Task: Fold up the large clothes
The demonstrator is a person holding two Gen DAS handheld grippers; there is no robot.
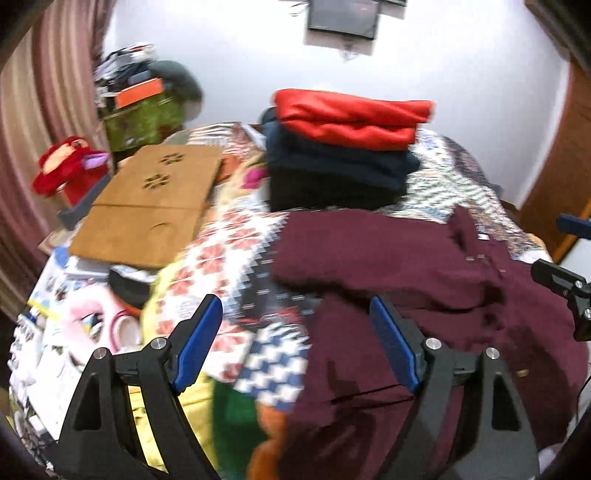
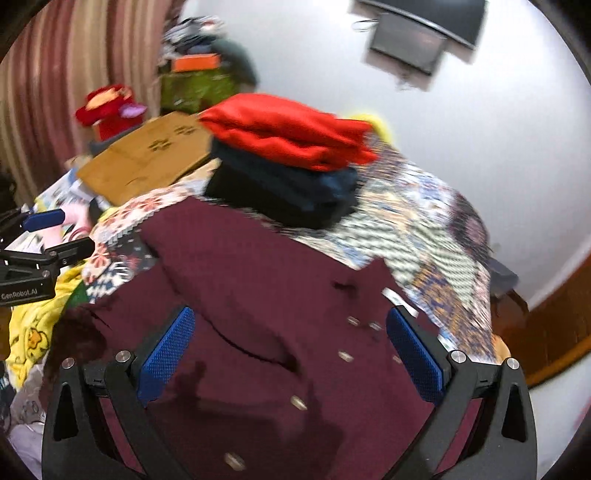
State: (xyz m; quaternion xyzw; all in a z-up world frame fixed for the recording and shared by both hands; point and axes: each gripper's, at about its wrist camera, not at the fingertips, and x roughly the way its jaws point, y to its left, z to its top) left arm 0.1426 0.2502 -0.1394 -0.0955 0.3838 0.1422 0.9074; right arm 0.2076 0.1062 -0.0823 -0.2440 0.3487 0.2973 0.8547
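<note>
A maroon buttoned garment lies spread on a patchwork bedspread. My left gripper hovers open over the garment's left edge, nothing between its blue pads. My right gripper stands open above the button row, apart from the cloth. Each gripper shows at the side of the other's view: the right one and the left one. Behind the garment sits a stack of folded clothes, a red piece on dark navy ones.
A brown wooden board lies at the bed's left, with a red bag and a green box beyond it. Yellow cloth and papers crowd the near left. A striped curtain hangs left; a screen is on the wall.
</note>
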